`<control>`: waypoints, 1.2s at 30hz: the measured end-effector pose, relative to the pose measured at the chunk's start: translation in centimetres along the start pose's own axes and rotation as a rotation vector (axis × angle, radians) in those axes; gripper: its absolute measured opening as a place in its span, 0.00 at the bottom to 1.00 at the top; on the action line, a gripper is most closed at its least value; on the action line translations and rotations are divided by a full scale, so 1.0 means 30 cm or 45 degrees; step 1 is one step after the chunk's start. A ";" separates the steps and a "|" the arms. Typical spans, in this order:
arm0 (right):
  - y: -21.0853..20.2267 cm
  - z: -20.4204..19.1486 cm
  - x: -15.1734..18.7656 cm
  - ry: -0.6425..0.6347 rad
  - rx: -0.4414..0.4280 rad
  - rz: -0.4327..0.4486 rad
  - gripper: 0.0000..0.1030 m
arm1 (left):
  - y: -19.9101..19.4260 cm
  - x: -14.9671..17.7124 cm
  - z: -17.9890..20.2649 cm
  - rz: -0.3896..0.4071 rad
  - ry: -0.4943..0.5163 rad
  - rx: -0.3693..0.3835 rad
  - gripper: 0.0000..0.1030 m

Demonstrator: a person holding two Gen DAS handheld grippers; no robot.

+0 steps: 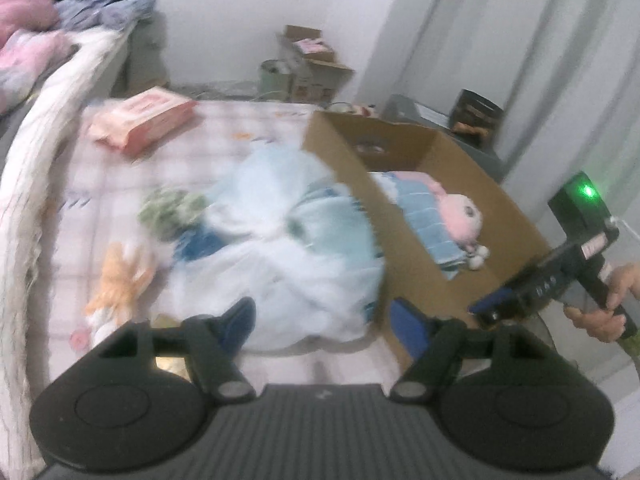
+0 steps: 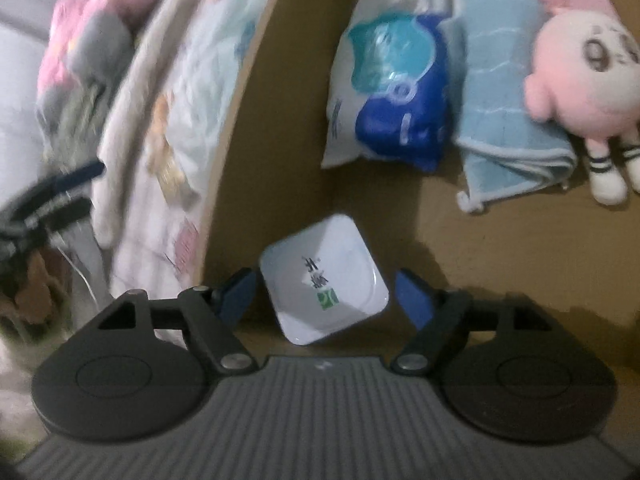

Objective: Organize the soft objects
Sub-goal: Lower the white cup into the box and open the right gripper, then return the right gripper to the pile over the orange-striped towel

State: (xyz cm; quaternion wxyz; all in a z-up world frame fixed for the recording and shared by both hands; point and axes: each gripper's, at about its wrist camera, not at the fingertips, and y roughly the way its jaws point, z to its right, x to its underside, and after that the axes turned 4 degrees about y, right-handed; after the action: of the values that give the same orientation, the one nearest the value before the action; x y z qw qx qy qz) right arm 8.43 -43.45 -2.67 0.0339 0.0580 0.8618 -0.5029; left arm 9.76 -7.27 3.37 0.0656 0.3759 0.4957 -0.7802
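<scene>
White square tissue pack (image 2: 324,280) lay inside cardboard box (image 2: 312,120) between right gripper (image 2: 325,296) jaws — spread apart, pads clear. Nearby: blue wipes pack (image 2: 396,100), folded towel (image 2: 500,120), pink plush (image 2: 580,84). Left gripper (image 1: 322,320) jaws apart over pale blue bundle (image 1: 288,240) — holding nothing.

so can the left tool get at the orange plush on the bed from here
Probably yes: the left tool is open and the orange plush lies uncovered on the bed, beside the white bag, not under it.
</scene>
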 end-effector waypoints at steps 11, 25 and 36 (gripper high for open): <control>0.048 -0.017 -0.015 -0.069 0.047 -0.083 0.72 | 0.029 0.027 -0.071 -0.003 -0.072 0.002 0.73; 0.005 -0.011 0.001 0.060 0.209 0.198 0.58 | 0.045 0.032 -0.105 -0.014 -0.088 -0.005 0.73; -0.071 -0.007 0.058 0.331 0.049 0.395 0.78 | -0.050 0.072 -0.149 0.040 -0.064 -0.059 0.77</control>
State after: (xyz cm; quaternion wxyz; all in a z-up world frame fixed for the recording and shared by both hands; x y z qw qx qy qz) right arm 6.41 -44.20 -0.93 -0.0017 0.2553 0.8298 -0.4963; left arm 9.84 -2.26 2.03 0.0991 0.3622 0.5058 -0.7766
